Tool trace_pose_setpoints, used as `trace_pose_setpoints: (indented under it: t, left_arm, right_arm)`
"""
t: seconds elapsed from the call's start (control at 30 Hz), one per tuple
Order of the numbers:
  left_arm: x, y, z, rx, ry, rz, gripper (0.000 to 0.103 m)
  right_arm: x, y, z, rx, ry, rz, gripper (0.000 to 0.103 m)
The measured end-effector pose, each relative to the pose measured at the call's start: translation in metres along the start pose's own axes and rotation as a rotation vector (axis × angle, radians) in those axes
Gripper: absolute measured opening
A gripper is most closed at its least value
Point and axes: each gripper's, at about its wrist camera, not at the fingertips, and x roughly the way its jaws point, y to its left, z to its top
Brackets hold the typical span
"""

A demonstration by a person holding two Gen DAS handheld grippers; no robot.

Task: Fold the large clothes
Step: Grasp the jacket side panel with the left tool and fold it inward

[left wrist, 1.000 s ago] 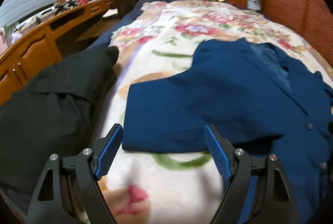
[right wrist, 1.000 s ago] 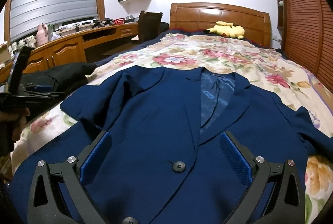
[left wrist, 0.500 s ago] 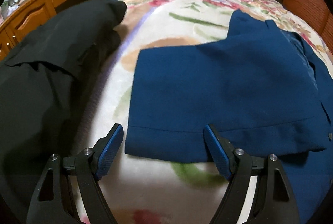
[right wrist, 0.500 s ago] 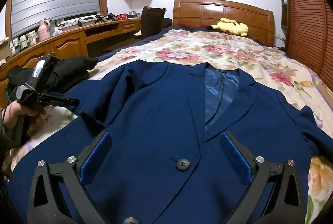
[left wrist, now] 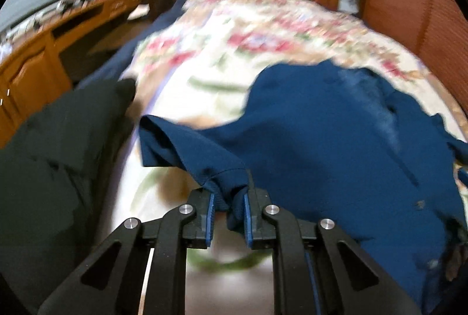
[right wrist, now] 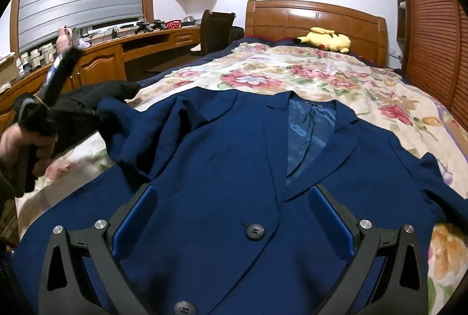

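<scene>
Your left gripper (left wrist: 228,208), at bottom centre of its frame, has just been closing and now pinches the cuff (left wrist: 225,186); your right gripper (right wrist: 231,222) hangs open over the jacket (right wrist: 234,174), mid-frame on the bed (right wrist: 292,75); the sleeve fold is beginning; next, carry the cuff across the chest.

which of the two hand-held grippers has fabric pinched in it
The left hand-held gripper: its jaws have just been closing and now pinch the cuff end of the navy blazer's sleeve. The right hand-held gripper hovers open over the blazer front, holding nothing.
</scene>
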Motion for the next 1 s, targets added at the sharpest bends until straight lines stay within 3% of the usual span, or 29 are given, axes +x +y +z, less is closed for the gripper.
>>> trace_pose_setpoints:
  t: [0.17,0.37,0.57,0.8,0.87,0.93,1.0]
  left_arm:
    - [-0.045,-0.047,0.024,0.070,-0.108,-0.075,0.016]
    - [-0.078,-0.093,0.044,0.155,-0.185,-0.154,0.016]
    - [-0.094,-0.131,0.052,0.197,-0.215,-0.247,0.016]
    - [-0.096,-0.165,0.045,0.250,-0.213,-0.269,0.016]
    - [-0.092,-0.170,0.039,0.261,-0.200,-0.267,0.019]
    - [-0.089,-0.170,0.031,0.249,-0.194,-0.300,0.036]
    - [-0.090,-0.172,0.021,0.242,-0.207,-0.321,0.046]
  right_arm:
    - [-0.010,-0.009,0.002,0.007,-0.019,-0.030,0.103]
    - [-0.019,-0.024,0.002,0.043,-0.035,-0.056,0.103]
    - [-0.024,-0.032,0.000,0.059,-0.037,-0.081,0.103]
    - [-0.034,-0.044,-0.001,0.095,-0.048,-0.113,0.103]
    - [-0.036,-0.046,-0.003,0.103,-0.046,-0.122,0.103]
    - [-0.037,-0.046,-0.004,0.106,-0.043,-0.131,0.103]
    - [-0.038,-0.047,-0.006,0.107,-0.039,-0.142,0.103]
